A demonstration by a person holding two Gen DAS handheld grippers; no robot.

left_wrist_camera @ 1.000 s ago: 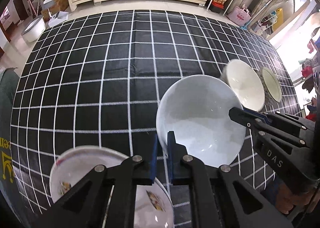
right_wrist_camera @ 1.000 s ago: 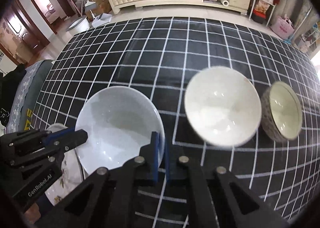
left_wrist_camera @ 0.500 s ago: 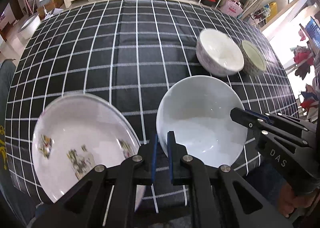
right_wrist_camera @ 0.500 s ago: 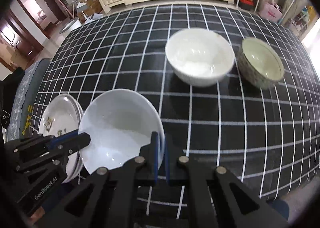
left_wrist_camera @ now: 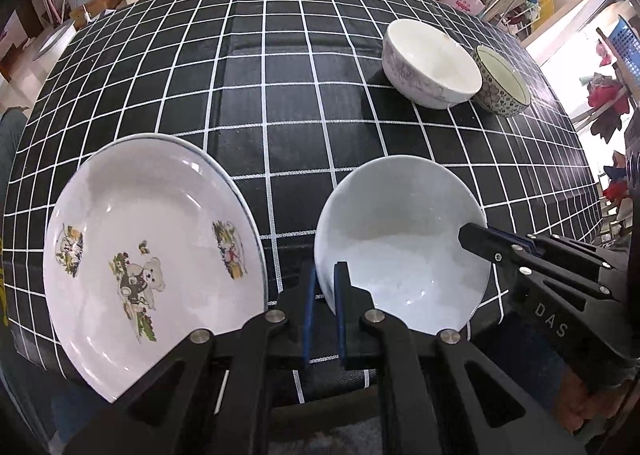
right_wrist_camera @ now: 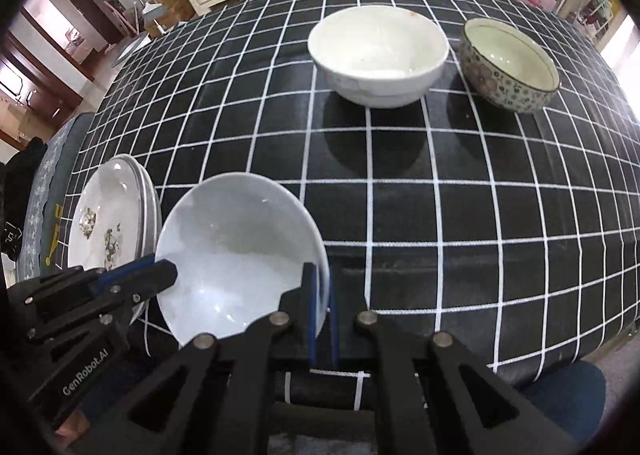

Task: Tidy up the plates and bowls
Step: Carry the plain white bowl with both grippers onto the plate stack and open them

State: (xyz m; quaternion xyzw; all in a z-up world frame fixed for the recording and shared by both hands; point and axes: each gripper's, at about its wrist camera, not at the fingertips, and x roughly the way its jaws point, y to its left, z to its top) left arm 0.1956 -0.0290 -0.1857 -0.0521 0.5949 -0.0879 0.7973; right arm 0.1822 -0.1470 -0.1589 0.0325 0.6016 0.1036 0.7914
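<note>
The plain white ceramic bowl [left_wrist_camera: 400,243] is pinched at opposite rims by the left gripper [left_wrist_camera: 324,295] and right gripper [right_wrist_camera: 323,295], held beside the stacked printed plates [left_wrist_camera: 152,255]. Transfer is judged under way; lowering onto the checked tablecloth [left_wrist_camera: 280,95] is required next.

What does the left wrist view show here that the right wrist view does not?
Only the left wrist view shows the printed plate face-on, with its bear picture readable. Only the right wrist view shows that this plate tops a stack, and shows a clear gap between the white bowl and patterned bowl. Both show the plain bowl pinched at opposite rims by the left gripper and right gripper, above the checked tablecloth.
</note>
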